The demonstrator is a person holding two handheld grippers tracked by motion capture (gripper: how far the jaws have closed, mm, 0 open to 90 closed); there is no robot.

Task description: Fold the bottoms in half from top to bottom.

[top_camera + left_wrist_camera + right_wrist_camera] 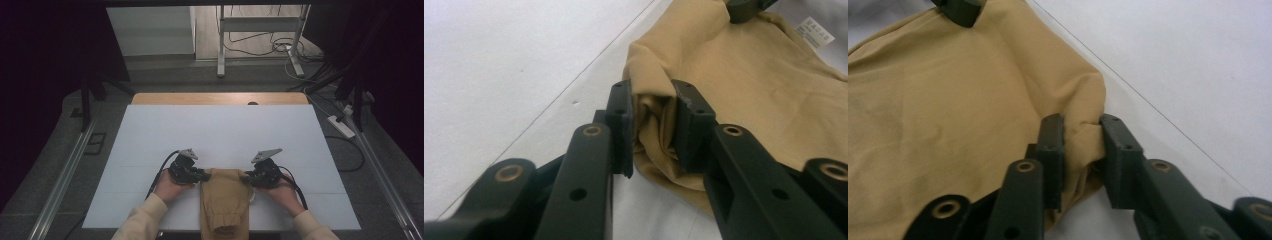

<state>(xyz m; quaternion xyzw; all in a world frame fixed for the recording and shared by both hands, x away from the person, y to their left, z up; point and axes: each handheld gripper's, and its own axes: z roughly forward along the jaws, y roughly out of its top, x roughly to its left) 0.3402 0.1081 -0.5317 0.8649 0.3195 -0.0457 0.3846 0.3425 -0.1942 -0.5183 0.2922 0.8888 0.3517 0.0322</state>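
At the near edge of the white table [220, 130], the left gripper [204, 176] has its jaws closed down on a bunched fold at the left top corner of the tan trousers [223, 200]. The trousers lie folded lengthwise between the hands, cuffs hanging toward the person. The right gripper [246, 178] pinches the opposite top corner likewise.

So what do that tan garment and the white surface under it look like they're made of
The tan garment looks like a matte woven fabric, perhaps cotton: it bunches into soft folds where the left gripper and right gripper pinch it, and carries a sewn label. The white surface looks like smooth matte sheet or board, with thin seams; which material is unclear.
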